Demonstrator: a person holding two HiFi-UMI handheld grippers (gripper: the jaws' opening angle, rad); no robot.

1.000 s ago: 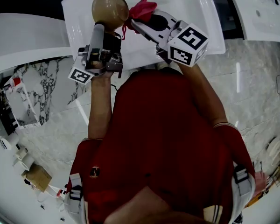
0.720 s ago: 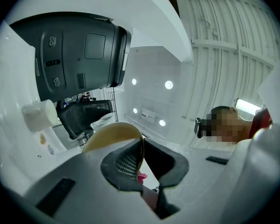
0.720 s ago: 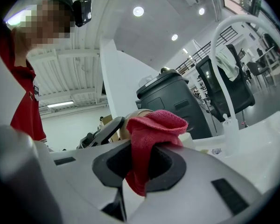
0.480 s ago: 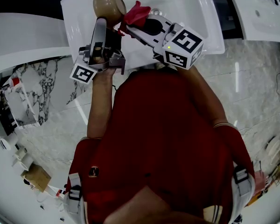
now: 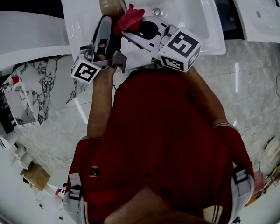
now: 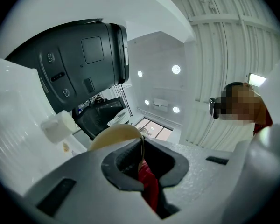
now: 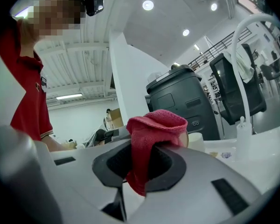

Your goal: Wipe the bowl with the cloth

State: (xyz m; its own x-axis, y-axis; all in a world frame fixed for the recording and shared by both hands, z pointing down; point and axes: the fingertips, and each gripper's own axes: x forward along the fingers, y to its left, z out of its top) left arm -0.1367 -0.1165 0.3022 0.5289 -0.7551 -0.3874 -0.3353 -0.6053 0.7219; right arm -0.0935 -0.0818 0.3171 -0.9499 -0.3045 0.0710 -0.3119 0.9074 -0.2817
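Observation:
In the head view a tan bowl [image 5: 113, 4] is held up over the white sink [image 5: 191, 13], tipped on its side. My left gripper [image 5: 107, 21] is shut on its rim. In the left gripper view the bowl's rim [image 6: 116, 135] sits between the pads of the left gripper [image 6: 142, 164], with the red cloth [image 6: 148, 185] showing behind it. My right gripper [image 5: 130, 29] is shut on that red cloth [image 5: 129, 17] and presses it against the bowl's right side. The cloth [image 7: 155, 125] bunches above the right gripper [image 7: 140, 168], and a sliver of the bowl [image 7: 184, 139] peeks out beside it.
A dark grey appliance [image 6: 79, 69] stands beyond the sink, also in the right gripper view [image 7: 182, 101]. A white curved faucet [image 7: 242, 50] and a small white cup [image 6: 59, 125] are near the basin. Marble counter [image 5: 252, 87] surrounds the sink; a second basin [image 5: 266, 13] lies at right.
The left gripper has lifted the bowl farther away and tipped it. The right gripper has carried the cloth left, from beside the bowl onto its side.

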